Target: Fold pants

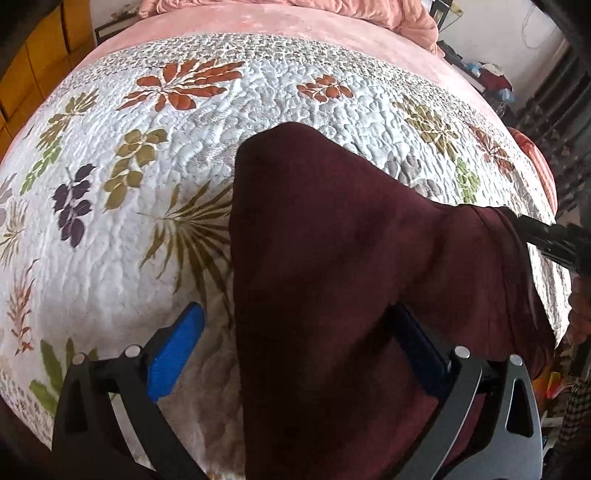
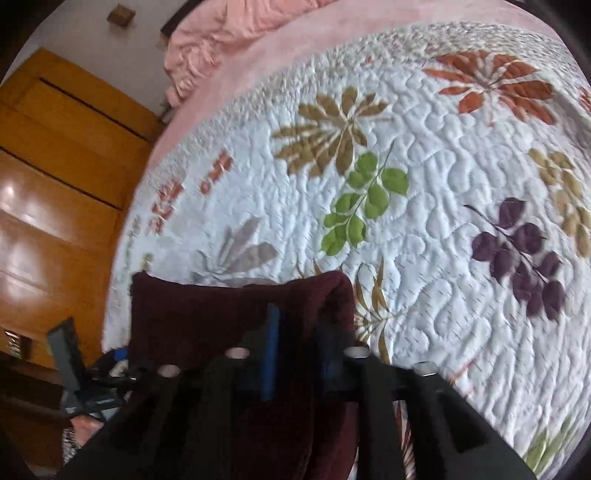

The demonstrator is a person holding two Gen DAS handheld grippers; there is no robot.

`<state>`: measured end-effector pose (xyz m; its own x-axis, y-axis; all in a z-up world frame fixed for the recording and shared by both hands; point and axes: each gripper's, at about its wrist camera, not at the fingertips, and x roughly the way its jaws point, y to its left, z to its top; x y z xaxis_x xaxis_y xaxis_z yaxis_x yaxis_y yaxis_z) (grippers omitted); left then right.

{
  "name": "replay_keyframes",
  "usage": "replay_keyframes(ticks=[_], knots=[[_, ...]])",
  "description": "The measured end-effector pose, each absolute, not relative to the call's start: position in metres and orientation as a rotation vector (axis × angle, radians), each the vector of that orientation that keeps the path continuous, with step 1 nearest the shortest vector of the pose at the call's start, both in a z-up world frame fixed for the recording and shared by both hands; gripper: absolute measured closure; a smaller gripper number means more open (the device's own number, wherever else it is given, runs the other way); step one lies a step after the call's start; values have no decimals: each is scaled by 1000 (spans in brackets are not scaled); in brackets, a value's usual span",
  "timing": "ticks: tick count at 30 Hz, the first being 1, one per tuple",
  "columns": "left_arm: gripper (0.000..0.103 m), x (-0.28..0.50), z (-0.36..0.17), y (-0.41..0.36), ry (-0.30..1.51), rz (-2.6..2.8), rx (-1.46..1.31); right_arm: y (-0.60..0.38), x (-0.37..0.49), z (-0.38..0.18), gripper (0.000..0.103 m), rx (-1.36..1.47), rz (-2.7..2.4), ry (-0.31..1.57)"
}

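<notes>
Dark maroon fleece pants (image 1: 332, 258) lie draped over a white quilted bedspread with coloured leaf prints (image 1: 110, 229). Left gripper (image 1: 295, 343): blue-padded jaws spread wide, the cloth lying between them, unpinched. Right gripper (image 2: 295, 343): jaws pressed together, pinching the pants' raised edge. A pink blanket (image 1: 295, 22) and an orange wooden cabinet (image 2: 55, 184) border the bed.
</notes>
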<state>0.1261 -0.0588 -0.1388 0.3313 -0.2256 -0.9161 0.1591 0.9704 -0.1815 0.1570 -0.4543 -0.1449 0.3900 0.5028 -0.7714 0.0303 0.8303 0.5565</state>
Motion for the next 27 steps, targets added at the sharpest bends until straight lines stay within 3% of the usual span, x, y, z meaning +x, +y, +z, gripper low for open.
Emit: replay_keyframes(ticks=[3,7,10,15,20,27], knots=[[4,113,-126,-56,1195,-260,-42,-461,135,-129,72,520,322,1116],[4,90,-122,-55,1193,-270,-24,-467,82,-117,62,527,344,1141],[4,82,-128,-54,1199,-261,-15,-466,44,-122,54,542,354,1182],[3,77,-140,-53,1213,-247,-57,-458,10,-145,53,650,418,1232],[3,76,-142,-55,1211,-243,-51,-454,6,-142,79,622,394,1224],[2,76,-152,-54,1221,-242,-89,-442,7,-159,80,504,313,1315]])
